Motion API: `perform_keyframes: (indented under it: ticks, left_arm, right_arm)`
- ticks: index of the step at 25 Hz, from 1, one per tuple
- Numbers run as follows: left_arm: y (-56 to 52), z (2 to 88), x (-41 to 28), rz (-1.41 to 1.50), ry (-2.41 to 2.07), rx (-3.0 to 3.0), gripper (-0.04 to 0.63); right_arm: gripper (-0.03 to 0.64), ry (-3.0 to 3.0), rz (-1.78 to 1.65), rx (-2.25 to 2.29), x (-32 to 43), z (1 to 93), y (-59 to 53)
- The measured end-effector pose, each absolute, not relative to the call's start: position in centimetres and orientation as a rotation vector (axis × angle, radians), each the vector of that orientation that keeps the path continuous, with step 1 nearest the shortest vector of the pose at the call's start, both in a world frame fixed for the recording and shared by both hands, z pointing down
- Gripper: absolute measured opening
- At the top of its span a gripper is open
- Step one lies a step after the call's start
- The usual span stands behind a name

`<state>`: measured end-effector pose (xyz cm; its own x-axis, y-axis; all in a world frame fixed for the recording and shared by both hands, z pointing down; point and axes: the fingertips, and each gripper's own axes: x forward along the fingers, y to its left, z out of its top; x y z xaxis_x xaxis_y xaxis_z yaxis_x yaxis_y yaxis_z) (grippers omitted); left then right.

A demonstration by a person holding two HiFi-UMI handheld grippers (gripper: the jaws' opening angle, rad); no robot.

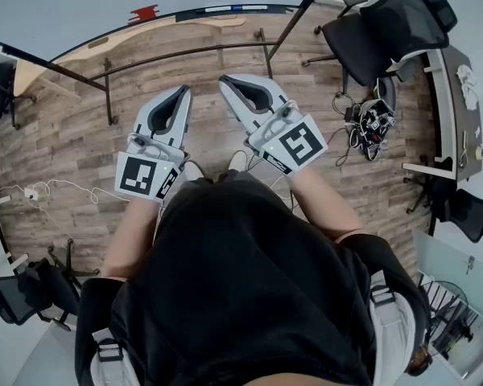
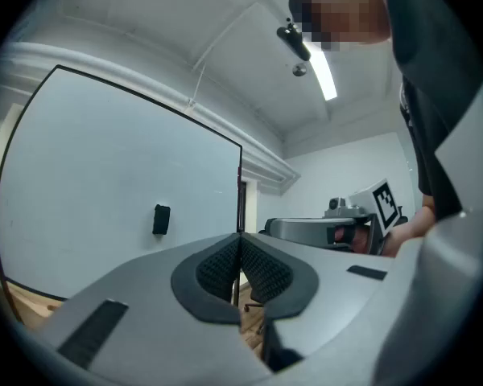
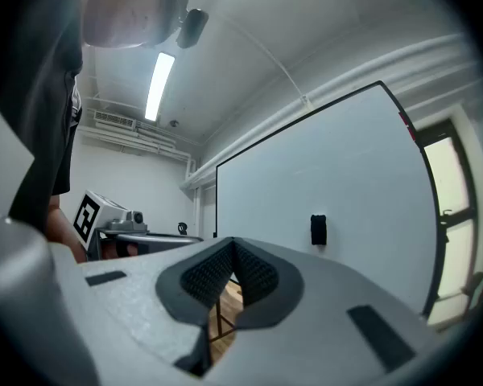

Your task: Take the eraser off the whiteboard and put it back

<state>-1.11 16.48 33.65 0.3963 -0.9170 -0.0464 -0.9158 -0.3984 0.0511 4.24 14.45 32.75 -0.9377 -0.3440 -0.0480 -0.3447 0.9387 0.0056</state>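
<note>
A small black eraser (image 2: 161,219) (image 3: 319,229) sticks upright on the large white whiteboard (image 2: 105,175) (image 3: 346,167), well ahead of both grippers. In the head view the whiteboard shows only as a dark top edge (image 1: 185,13). My left gripper (image 1: 179,95) (image 2: 240,241) is held level in front of the person, its black ribbed pads pressed together with nothing between them. Beside it, my right gripper (image 1: 227,81) (image 3: 233,249) is likewise shut and empty. Each gripper shows at the edge of the other's view.
The whiteboard's metal stand legs (image 1: 109,95) rest on a wooden floor (image 1: 64,135). Black office chairs (image 1: 378,30) and a desk (image 1: 451,95) stand at the right, with a tangle of cables and gear (image 1: 370,123) on the floor. Another chair (image 1: 24,292) is at the lower left.
</note>
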Motion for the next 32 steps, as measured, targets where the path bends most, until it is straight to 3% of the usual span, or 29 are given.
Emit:
perform_keyframes:
  ticks: [32]
  left_arm:
    - [17.0, 35.4, -11.3, -0.124, -1.547, 2.669, -0.005]
  right_arm:
    - [0.000, 3.036, -0.068, -0.706, -6.7, 35.0, 15.4]
